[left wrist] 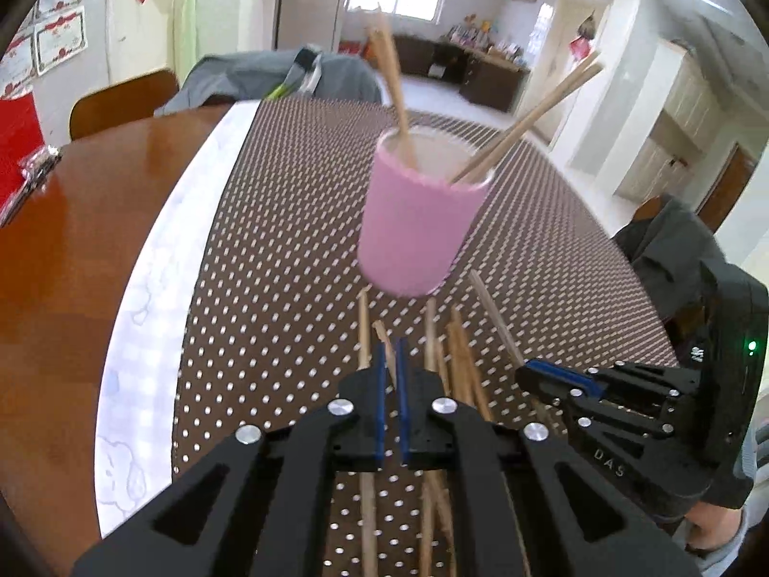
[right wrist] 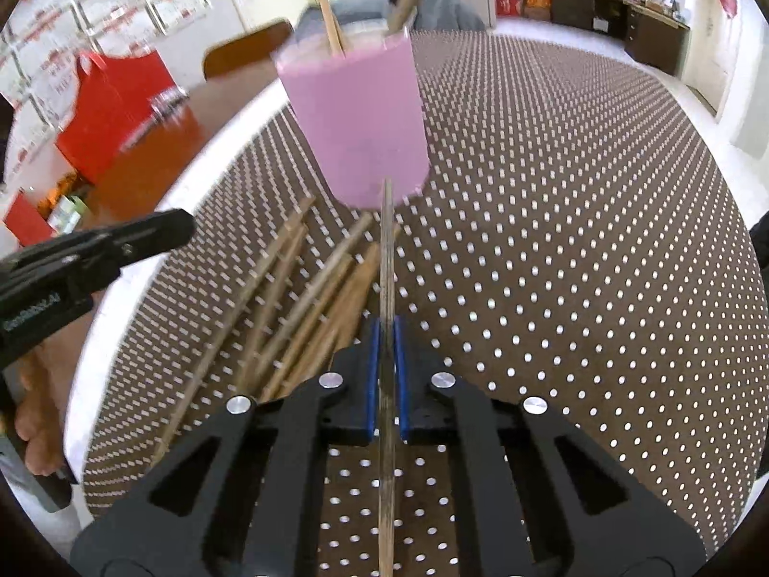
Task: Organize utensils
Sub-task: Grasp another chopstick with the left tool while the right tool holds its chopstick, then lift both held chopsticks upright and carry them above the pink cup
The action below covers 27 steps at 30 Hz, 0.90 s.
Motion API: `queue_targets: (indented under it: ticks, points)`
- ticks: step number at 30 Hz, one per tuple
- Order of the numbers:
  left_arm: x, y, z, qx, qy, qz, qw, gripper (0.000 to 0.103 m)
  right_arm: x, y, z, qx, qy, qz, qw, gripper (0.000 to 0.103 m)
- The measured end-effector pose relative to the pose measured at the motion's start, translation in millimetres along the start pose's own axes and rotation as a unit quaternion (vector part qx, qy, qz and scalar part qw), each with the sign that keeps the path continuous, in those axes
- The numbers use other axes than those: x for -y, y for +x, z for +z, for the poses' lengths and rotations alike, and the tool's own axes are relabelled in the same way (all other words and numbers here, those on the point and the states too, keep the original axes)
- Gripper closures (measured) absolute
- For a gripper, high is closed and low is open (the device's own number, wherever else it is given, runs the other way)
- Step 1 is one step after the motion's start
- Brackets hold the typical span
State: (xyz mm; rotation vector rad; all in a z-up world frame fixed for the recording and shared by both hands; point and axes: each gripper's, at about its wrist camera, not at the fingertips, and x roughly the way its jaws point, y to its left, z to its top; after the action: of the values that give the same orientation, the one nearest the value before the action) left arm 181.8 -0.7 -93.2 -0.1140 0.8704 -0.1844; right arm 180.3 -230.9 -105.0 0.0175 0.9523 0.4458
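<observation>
one pink cup (left wrist: 423, 221) holds four chopsticks (left wrist: 391, 77) | right tongs (right wrist: 386, 336) pinch one chopstick (right wrist: 386, 259) | left tongs (left wrist: 393, 356) nearly closed around one chopstick tip (left wrist: 384, 336)

Matt wooden chopsticks (right wrist: 307, 288), a matt pink cup (left wrist: 418, 221), a glossy wooden table (left wrist: 72, 250) under a dotted cloth (right wrist: 576, 240).

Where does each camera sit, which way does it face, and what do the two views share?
Left wrist: on the left gripper, facing the pink cup over loose chopsticks; the right gripper shows at right.
Right wrist: on the right gripper, jaws closed on a chopstick aimed at the cup; the left gripper and a hand show at left.
Shared: cup, chopsticks, dotted mat.
</observation>
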Motion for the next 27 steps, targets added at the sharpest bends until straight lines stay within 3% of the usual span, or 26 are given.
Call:
queue_targets:
  ticks: [5,9,12,13,21,25,27]
  points:
    - [7.4,1.4,3.8,-0.01,0.018,0.011,0.9997,0.099,4.9,-17.9,5.6,0.026,0.008,0.022,0.999,0.096]
    - [3.3,23.0,-1.8,-0.061,0.04,0.044,0.9964,0.098,8.5,-14.3,3.6,0.018,0.007,0.019,1.0,0.096]
    - [-5.2,38.1,-8.9,-0.096,0.04,0.052,0.9932,0.083,3.4,-6.4,0.1,0.011,0.009,0.019,1.0,0.096]
    - [-8.1,43.4,-11.5,-0.106,0.036,0.054,0.9923,0.082,3.9,-4.0,0.3,0.008,0.009,0.02,1.0,0.096]
    - [-13.3,68.0,-17.9,-0.153,0.037,0.049,0.9863,0.082,0.9,2.6,-3.4,-0.003,0.009,0.022,1.0,0.096]
    - [-12.9,70.0,-16.7,-0.152,0.05,0.053,0.9858,0.082,1.1,5.9,-3.1,-0.008,0.012,0.024,1.0,0.096]
    - [-12.7,71.7,-15.1,-0.15,0.053,0.057,0.9857,0.091,1.7,5.7,-3.1,-0.007,0.014,0.027,1.0,0.096]
